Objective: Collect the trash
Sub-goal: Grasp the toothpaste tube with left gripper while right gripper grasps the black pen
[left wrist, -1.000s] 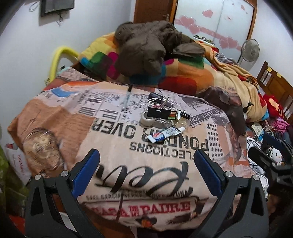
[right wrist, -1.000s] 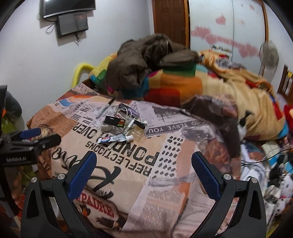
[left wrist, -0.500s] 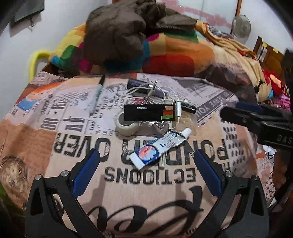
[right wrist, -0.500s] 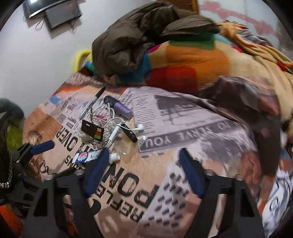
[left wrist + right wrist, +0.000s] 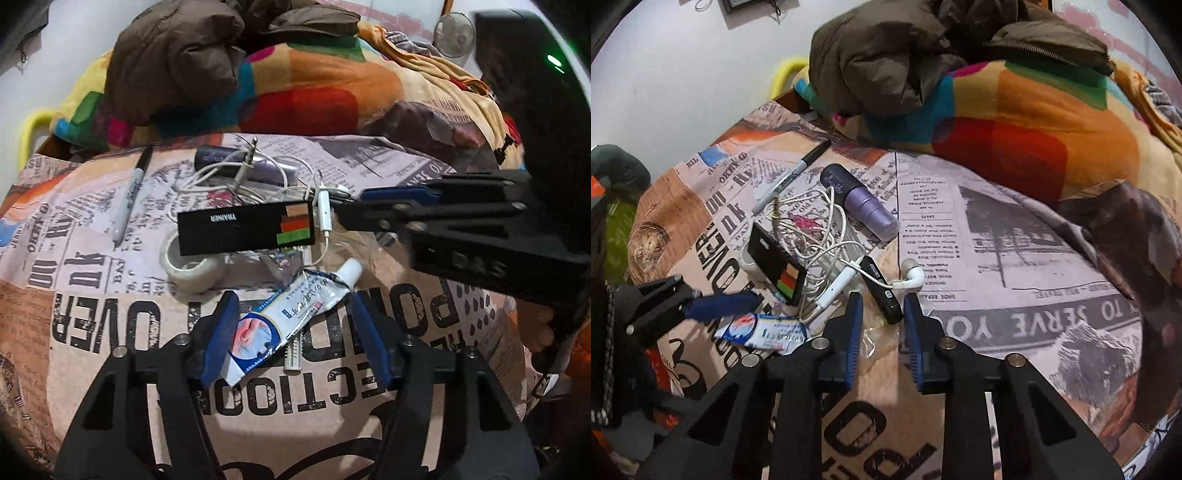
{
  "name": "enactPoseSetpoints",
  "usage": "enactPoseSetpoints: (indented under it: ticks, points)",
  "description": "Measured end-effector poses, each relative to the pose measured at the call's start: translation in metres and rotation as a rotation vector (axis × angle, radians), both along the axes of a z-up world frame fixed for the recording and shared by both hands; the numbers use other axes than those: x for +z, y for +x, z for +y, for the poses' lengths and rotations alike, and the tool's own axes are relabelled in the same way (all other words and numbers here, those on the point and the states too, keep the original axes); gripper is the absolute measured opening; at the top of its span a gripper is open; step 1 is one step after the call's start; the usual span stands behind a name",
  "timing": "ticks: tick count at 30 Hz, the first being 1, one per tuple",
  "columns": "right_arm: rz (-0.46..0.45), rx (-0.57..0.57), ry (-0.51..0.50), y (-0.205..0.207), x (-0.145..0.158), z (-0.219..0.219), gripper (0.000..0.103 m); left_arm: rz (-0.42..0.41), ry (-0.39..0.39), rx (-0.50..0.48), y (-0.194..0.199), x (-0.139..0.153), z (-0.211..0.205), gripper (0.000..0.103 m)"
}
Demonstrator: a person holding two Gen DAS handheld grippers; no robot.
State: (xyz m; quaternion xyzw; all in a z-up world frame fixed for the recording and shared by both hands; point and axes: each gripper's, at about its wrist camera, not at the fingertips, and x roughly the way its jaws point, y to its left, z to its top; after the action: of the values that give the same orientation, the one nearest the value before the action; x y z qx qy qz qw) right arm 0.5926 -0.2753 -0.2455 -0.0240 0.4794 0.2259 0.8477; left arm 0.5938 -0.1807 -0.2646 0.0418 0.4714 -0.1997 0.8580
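A clutter of small items lies on the newspaper-print bedspread (image 5: 92,317). My left gripper (image 5: 293,339) is open, its blue fingers on either side of a squeezed white and blue tube (image 5: 288,325), not touching it. My right gripper (image 5: 882,325) is narrowly open around the near end of a small black marker-like stick (image 5: 881,290), over crumpled clear plastic (image 5: 871,343). The right gripper also shows in the left wrist view (image 5: 388,201). The tube also shows in the right wrist view (image 5: 762,330).
A black box with coloured stripes (image 5: 245,229), a tape roll (image 5: 192,267), tangled white earphones (image 5: 816,236), a purple cylinder (image 5: 858,201) and a Sharpie pen (image 5: 131,199) lie close by. A brown jacket (image 5: 177,55) and colourful blanket (image 5: 314,92) are piled behind.
Both grippers have moved forward and down to the clutter. The left jaws have narrowed around the tube, the right jaws around the black stick.
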Motion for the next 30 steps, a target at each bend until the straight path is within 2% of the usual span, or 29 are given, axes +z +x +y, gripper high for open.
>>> enactPoseSetpoints:
  ticks: [2, 3, 7, 10, 14, 19, 27, 30]
  points:
    - [-0.007, 0.000, 0.006, 0.001, 0.001, 0.001, 0.018, 0.010, -0.006, -0.014, -0.001, -0.003, 0.001, 0.050]
    - [-0.006, -0.003, 0.011, 0.001, 0.001, 0.001, 0.014, 0.012, -0.005, -0.016, -0.002, -0.004, 0.001, 0.049]
    - [-0.003, -0.010, 0.036, -0.005, 0.002, -0.004, 0.012, 0.008, -0.016, -0.015, -0.010, -0.003, 0.007, 0.035]
    - [-0.004, -0.011, 0.045, -0.016, 0.004, -0.009, 0.010, 0.026, -0.041, -0.010, -0.016, -0.003, 0.012, 0.029]
    - [0.001, -0.013, 0.044, -0.035, 0.007, -0.017, 0.010, 0.026, -0.027, -0.005, -0.027, -0.001, 0.011, 0.027]
    - [0.012, -0.030, 0.047, -0.056, 0.008, -0.030, 0.010, 0.037, -0.058, 0.027, -0.043, 0.004, 0.015, 0.026]
    - [0.004, -0.087, -0.003, -0.090, 0.005, -0.050, 0.010, 0.065, -0.099, 0.111, -0.071, 0.008, 0.034, 0.024]
    - [-0.009, -0.107, -0.038, -0.104, 0.004, -0.053, 0.010, 0.066, -0.071, 0.118, -0.080, 0.008, 0.032, 0.024]
